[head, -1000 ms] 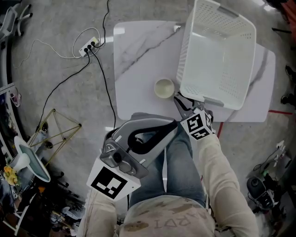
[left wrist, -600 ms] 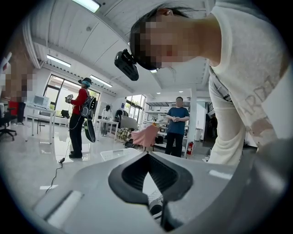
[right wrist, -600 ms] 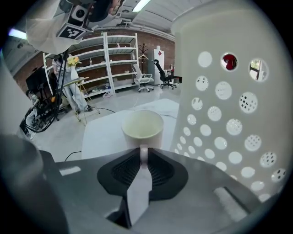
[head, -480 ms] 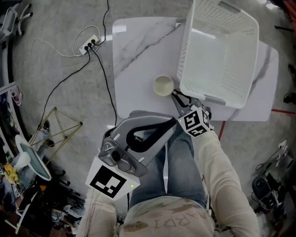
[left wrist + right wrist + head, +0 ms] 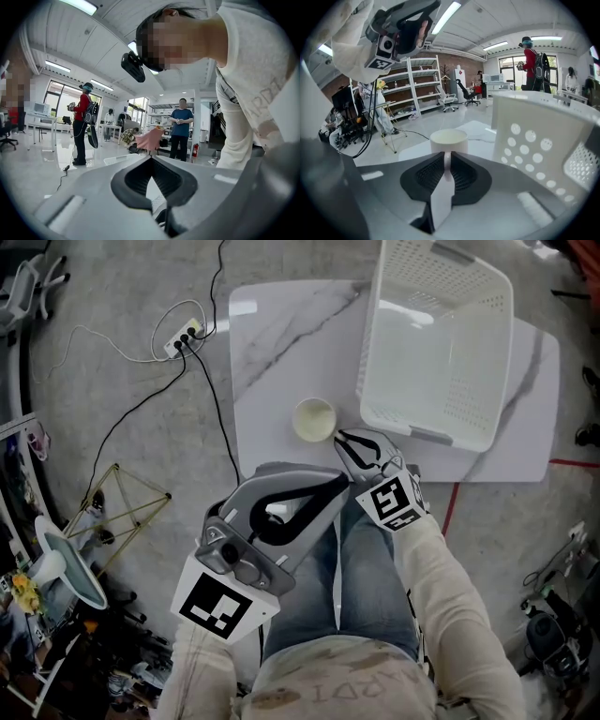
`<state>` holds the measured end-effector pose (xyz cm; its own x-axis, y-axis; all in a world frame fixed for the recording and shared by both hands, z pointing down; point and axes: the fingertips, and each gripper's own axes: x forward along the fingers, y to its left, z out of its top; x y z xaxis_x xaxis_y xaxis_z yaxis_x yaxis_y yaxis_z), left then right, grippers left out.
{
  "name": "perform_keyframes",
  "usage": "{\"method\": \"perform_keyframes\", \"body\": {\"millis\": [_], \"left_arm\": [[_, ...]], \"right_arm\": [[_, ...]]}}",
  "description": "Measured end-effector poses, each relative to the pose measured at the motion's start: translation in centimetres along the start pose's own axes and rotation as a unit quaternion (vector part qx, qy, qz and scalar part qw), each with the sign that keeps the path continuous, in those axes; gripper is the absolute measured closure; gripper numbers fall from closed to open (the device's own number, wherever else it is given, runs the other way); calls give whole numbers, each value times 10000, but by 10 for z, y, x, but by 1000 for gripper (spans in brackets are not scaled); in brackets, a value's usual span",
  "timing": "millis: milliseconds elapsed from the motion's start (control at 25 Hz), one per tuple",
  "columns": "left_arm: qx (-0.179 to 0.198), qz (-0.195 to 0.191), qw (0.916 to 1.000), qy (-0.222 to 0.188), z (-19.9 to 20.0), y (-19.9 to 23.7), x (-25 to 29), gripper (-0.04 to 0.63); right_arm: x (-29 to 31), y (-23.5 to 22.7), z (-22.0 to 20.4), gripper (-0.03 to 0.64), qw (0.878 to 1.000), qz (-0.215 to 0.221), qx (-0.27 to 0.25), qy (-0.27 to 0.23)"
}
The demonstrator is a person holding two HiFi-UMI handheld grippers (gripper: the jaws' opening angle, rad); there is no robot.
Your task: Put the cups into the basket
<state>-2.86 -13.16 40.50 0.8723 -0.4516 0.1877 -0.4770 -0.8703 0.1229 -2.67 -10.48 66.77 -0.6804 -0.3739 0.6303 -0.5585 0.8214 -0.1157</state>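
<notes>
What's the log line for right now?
left gripper shut, empty | right gripper shut on cup handle | cup outside basket | basket empty

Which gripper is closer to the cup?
Right. The right gripper pinches the cup by its handle on the table; the left gripper hangs shut over the lap, away from it.

Perforated white plastic basket (image 5: 459, 395); glossy marble-veined table (image 5: 272, 352); smooth cup (image 5: 314, 419) (possibly ceramic).
</notes>
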Motion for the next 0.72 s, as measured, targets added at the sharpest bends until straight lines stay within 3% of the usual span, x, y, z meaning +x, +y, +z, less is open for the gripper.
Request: {"method": "perform_keyframes", "body": {"millis": [400,720], "left_arm": [[111,-23,9999,-78,48,-19,-9,595],[340,-27,9987,-381,118,-32,1,595]], "right_arm": [[-76,25,113,555,9941,19,24,-1087],[-163,-10,199,555,9790,-603,-112,-1946]]}}
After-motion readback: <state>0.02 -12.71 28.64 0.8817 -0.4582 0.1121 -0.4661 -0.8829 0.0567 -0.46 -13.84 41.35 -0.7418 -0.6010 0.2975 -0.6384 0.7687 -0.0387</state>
